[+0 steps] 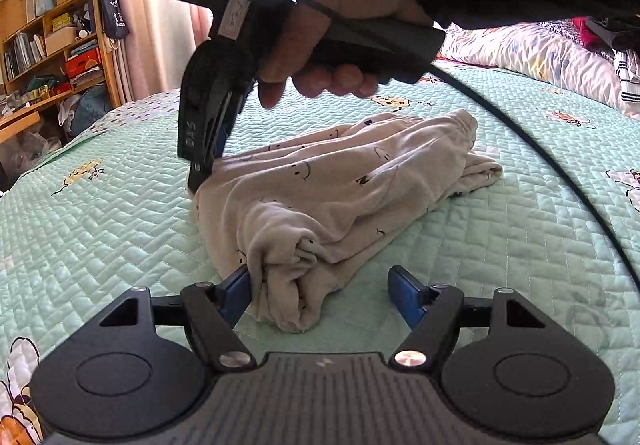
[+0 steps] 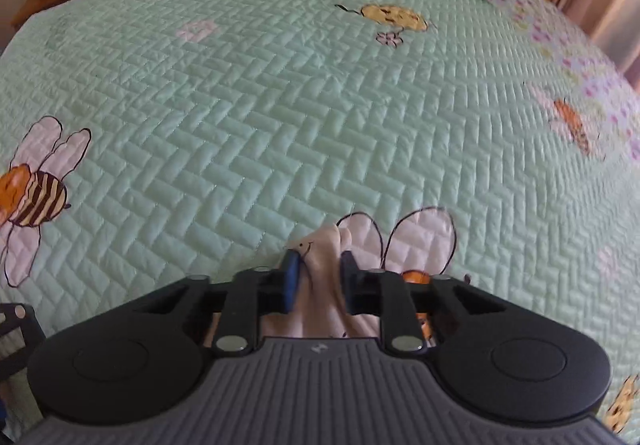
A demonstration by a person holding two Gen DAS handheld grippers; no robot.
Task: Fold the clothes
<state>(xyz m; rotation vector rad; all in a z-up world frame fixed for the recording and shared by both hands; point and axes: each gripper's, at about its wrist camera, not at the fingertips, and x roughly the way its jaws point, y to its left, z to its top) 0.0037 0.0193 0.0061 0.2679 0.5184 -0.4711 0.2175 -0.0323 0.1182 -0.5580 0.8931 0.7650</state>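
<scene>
A cream garment printed with small smiley faces lies bunched on the mint-green quilted bedspread. One rolled end of it reaches between the fingers of my left gripper, which stands open; the left blue pad is beside the cloth and the right pad is well apart from it. A person's hand holds my right gripper, which points down onto the garment's far left corner. In the right wrist view my right gripper is shut on a pinch of the cream garment.
A wooden bookshelf full of books and boxes stands beyond the bed's left edge, with pink curtains behind. A floral duvet and piled clothes lie at the back right. A black cable arcs across the bed on the right.
</scene>
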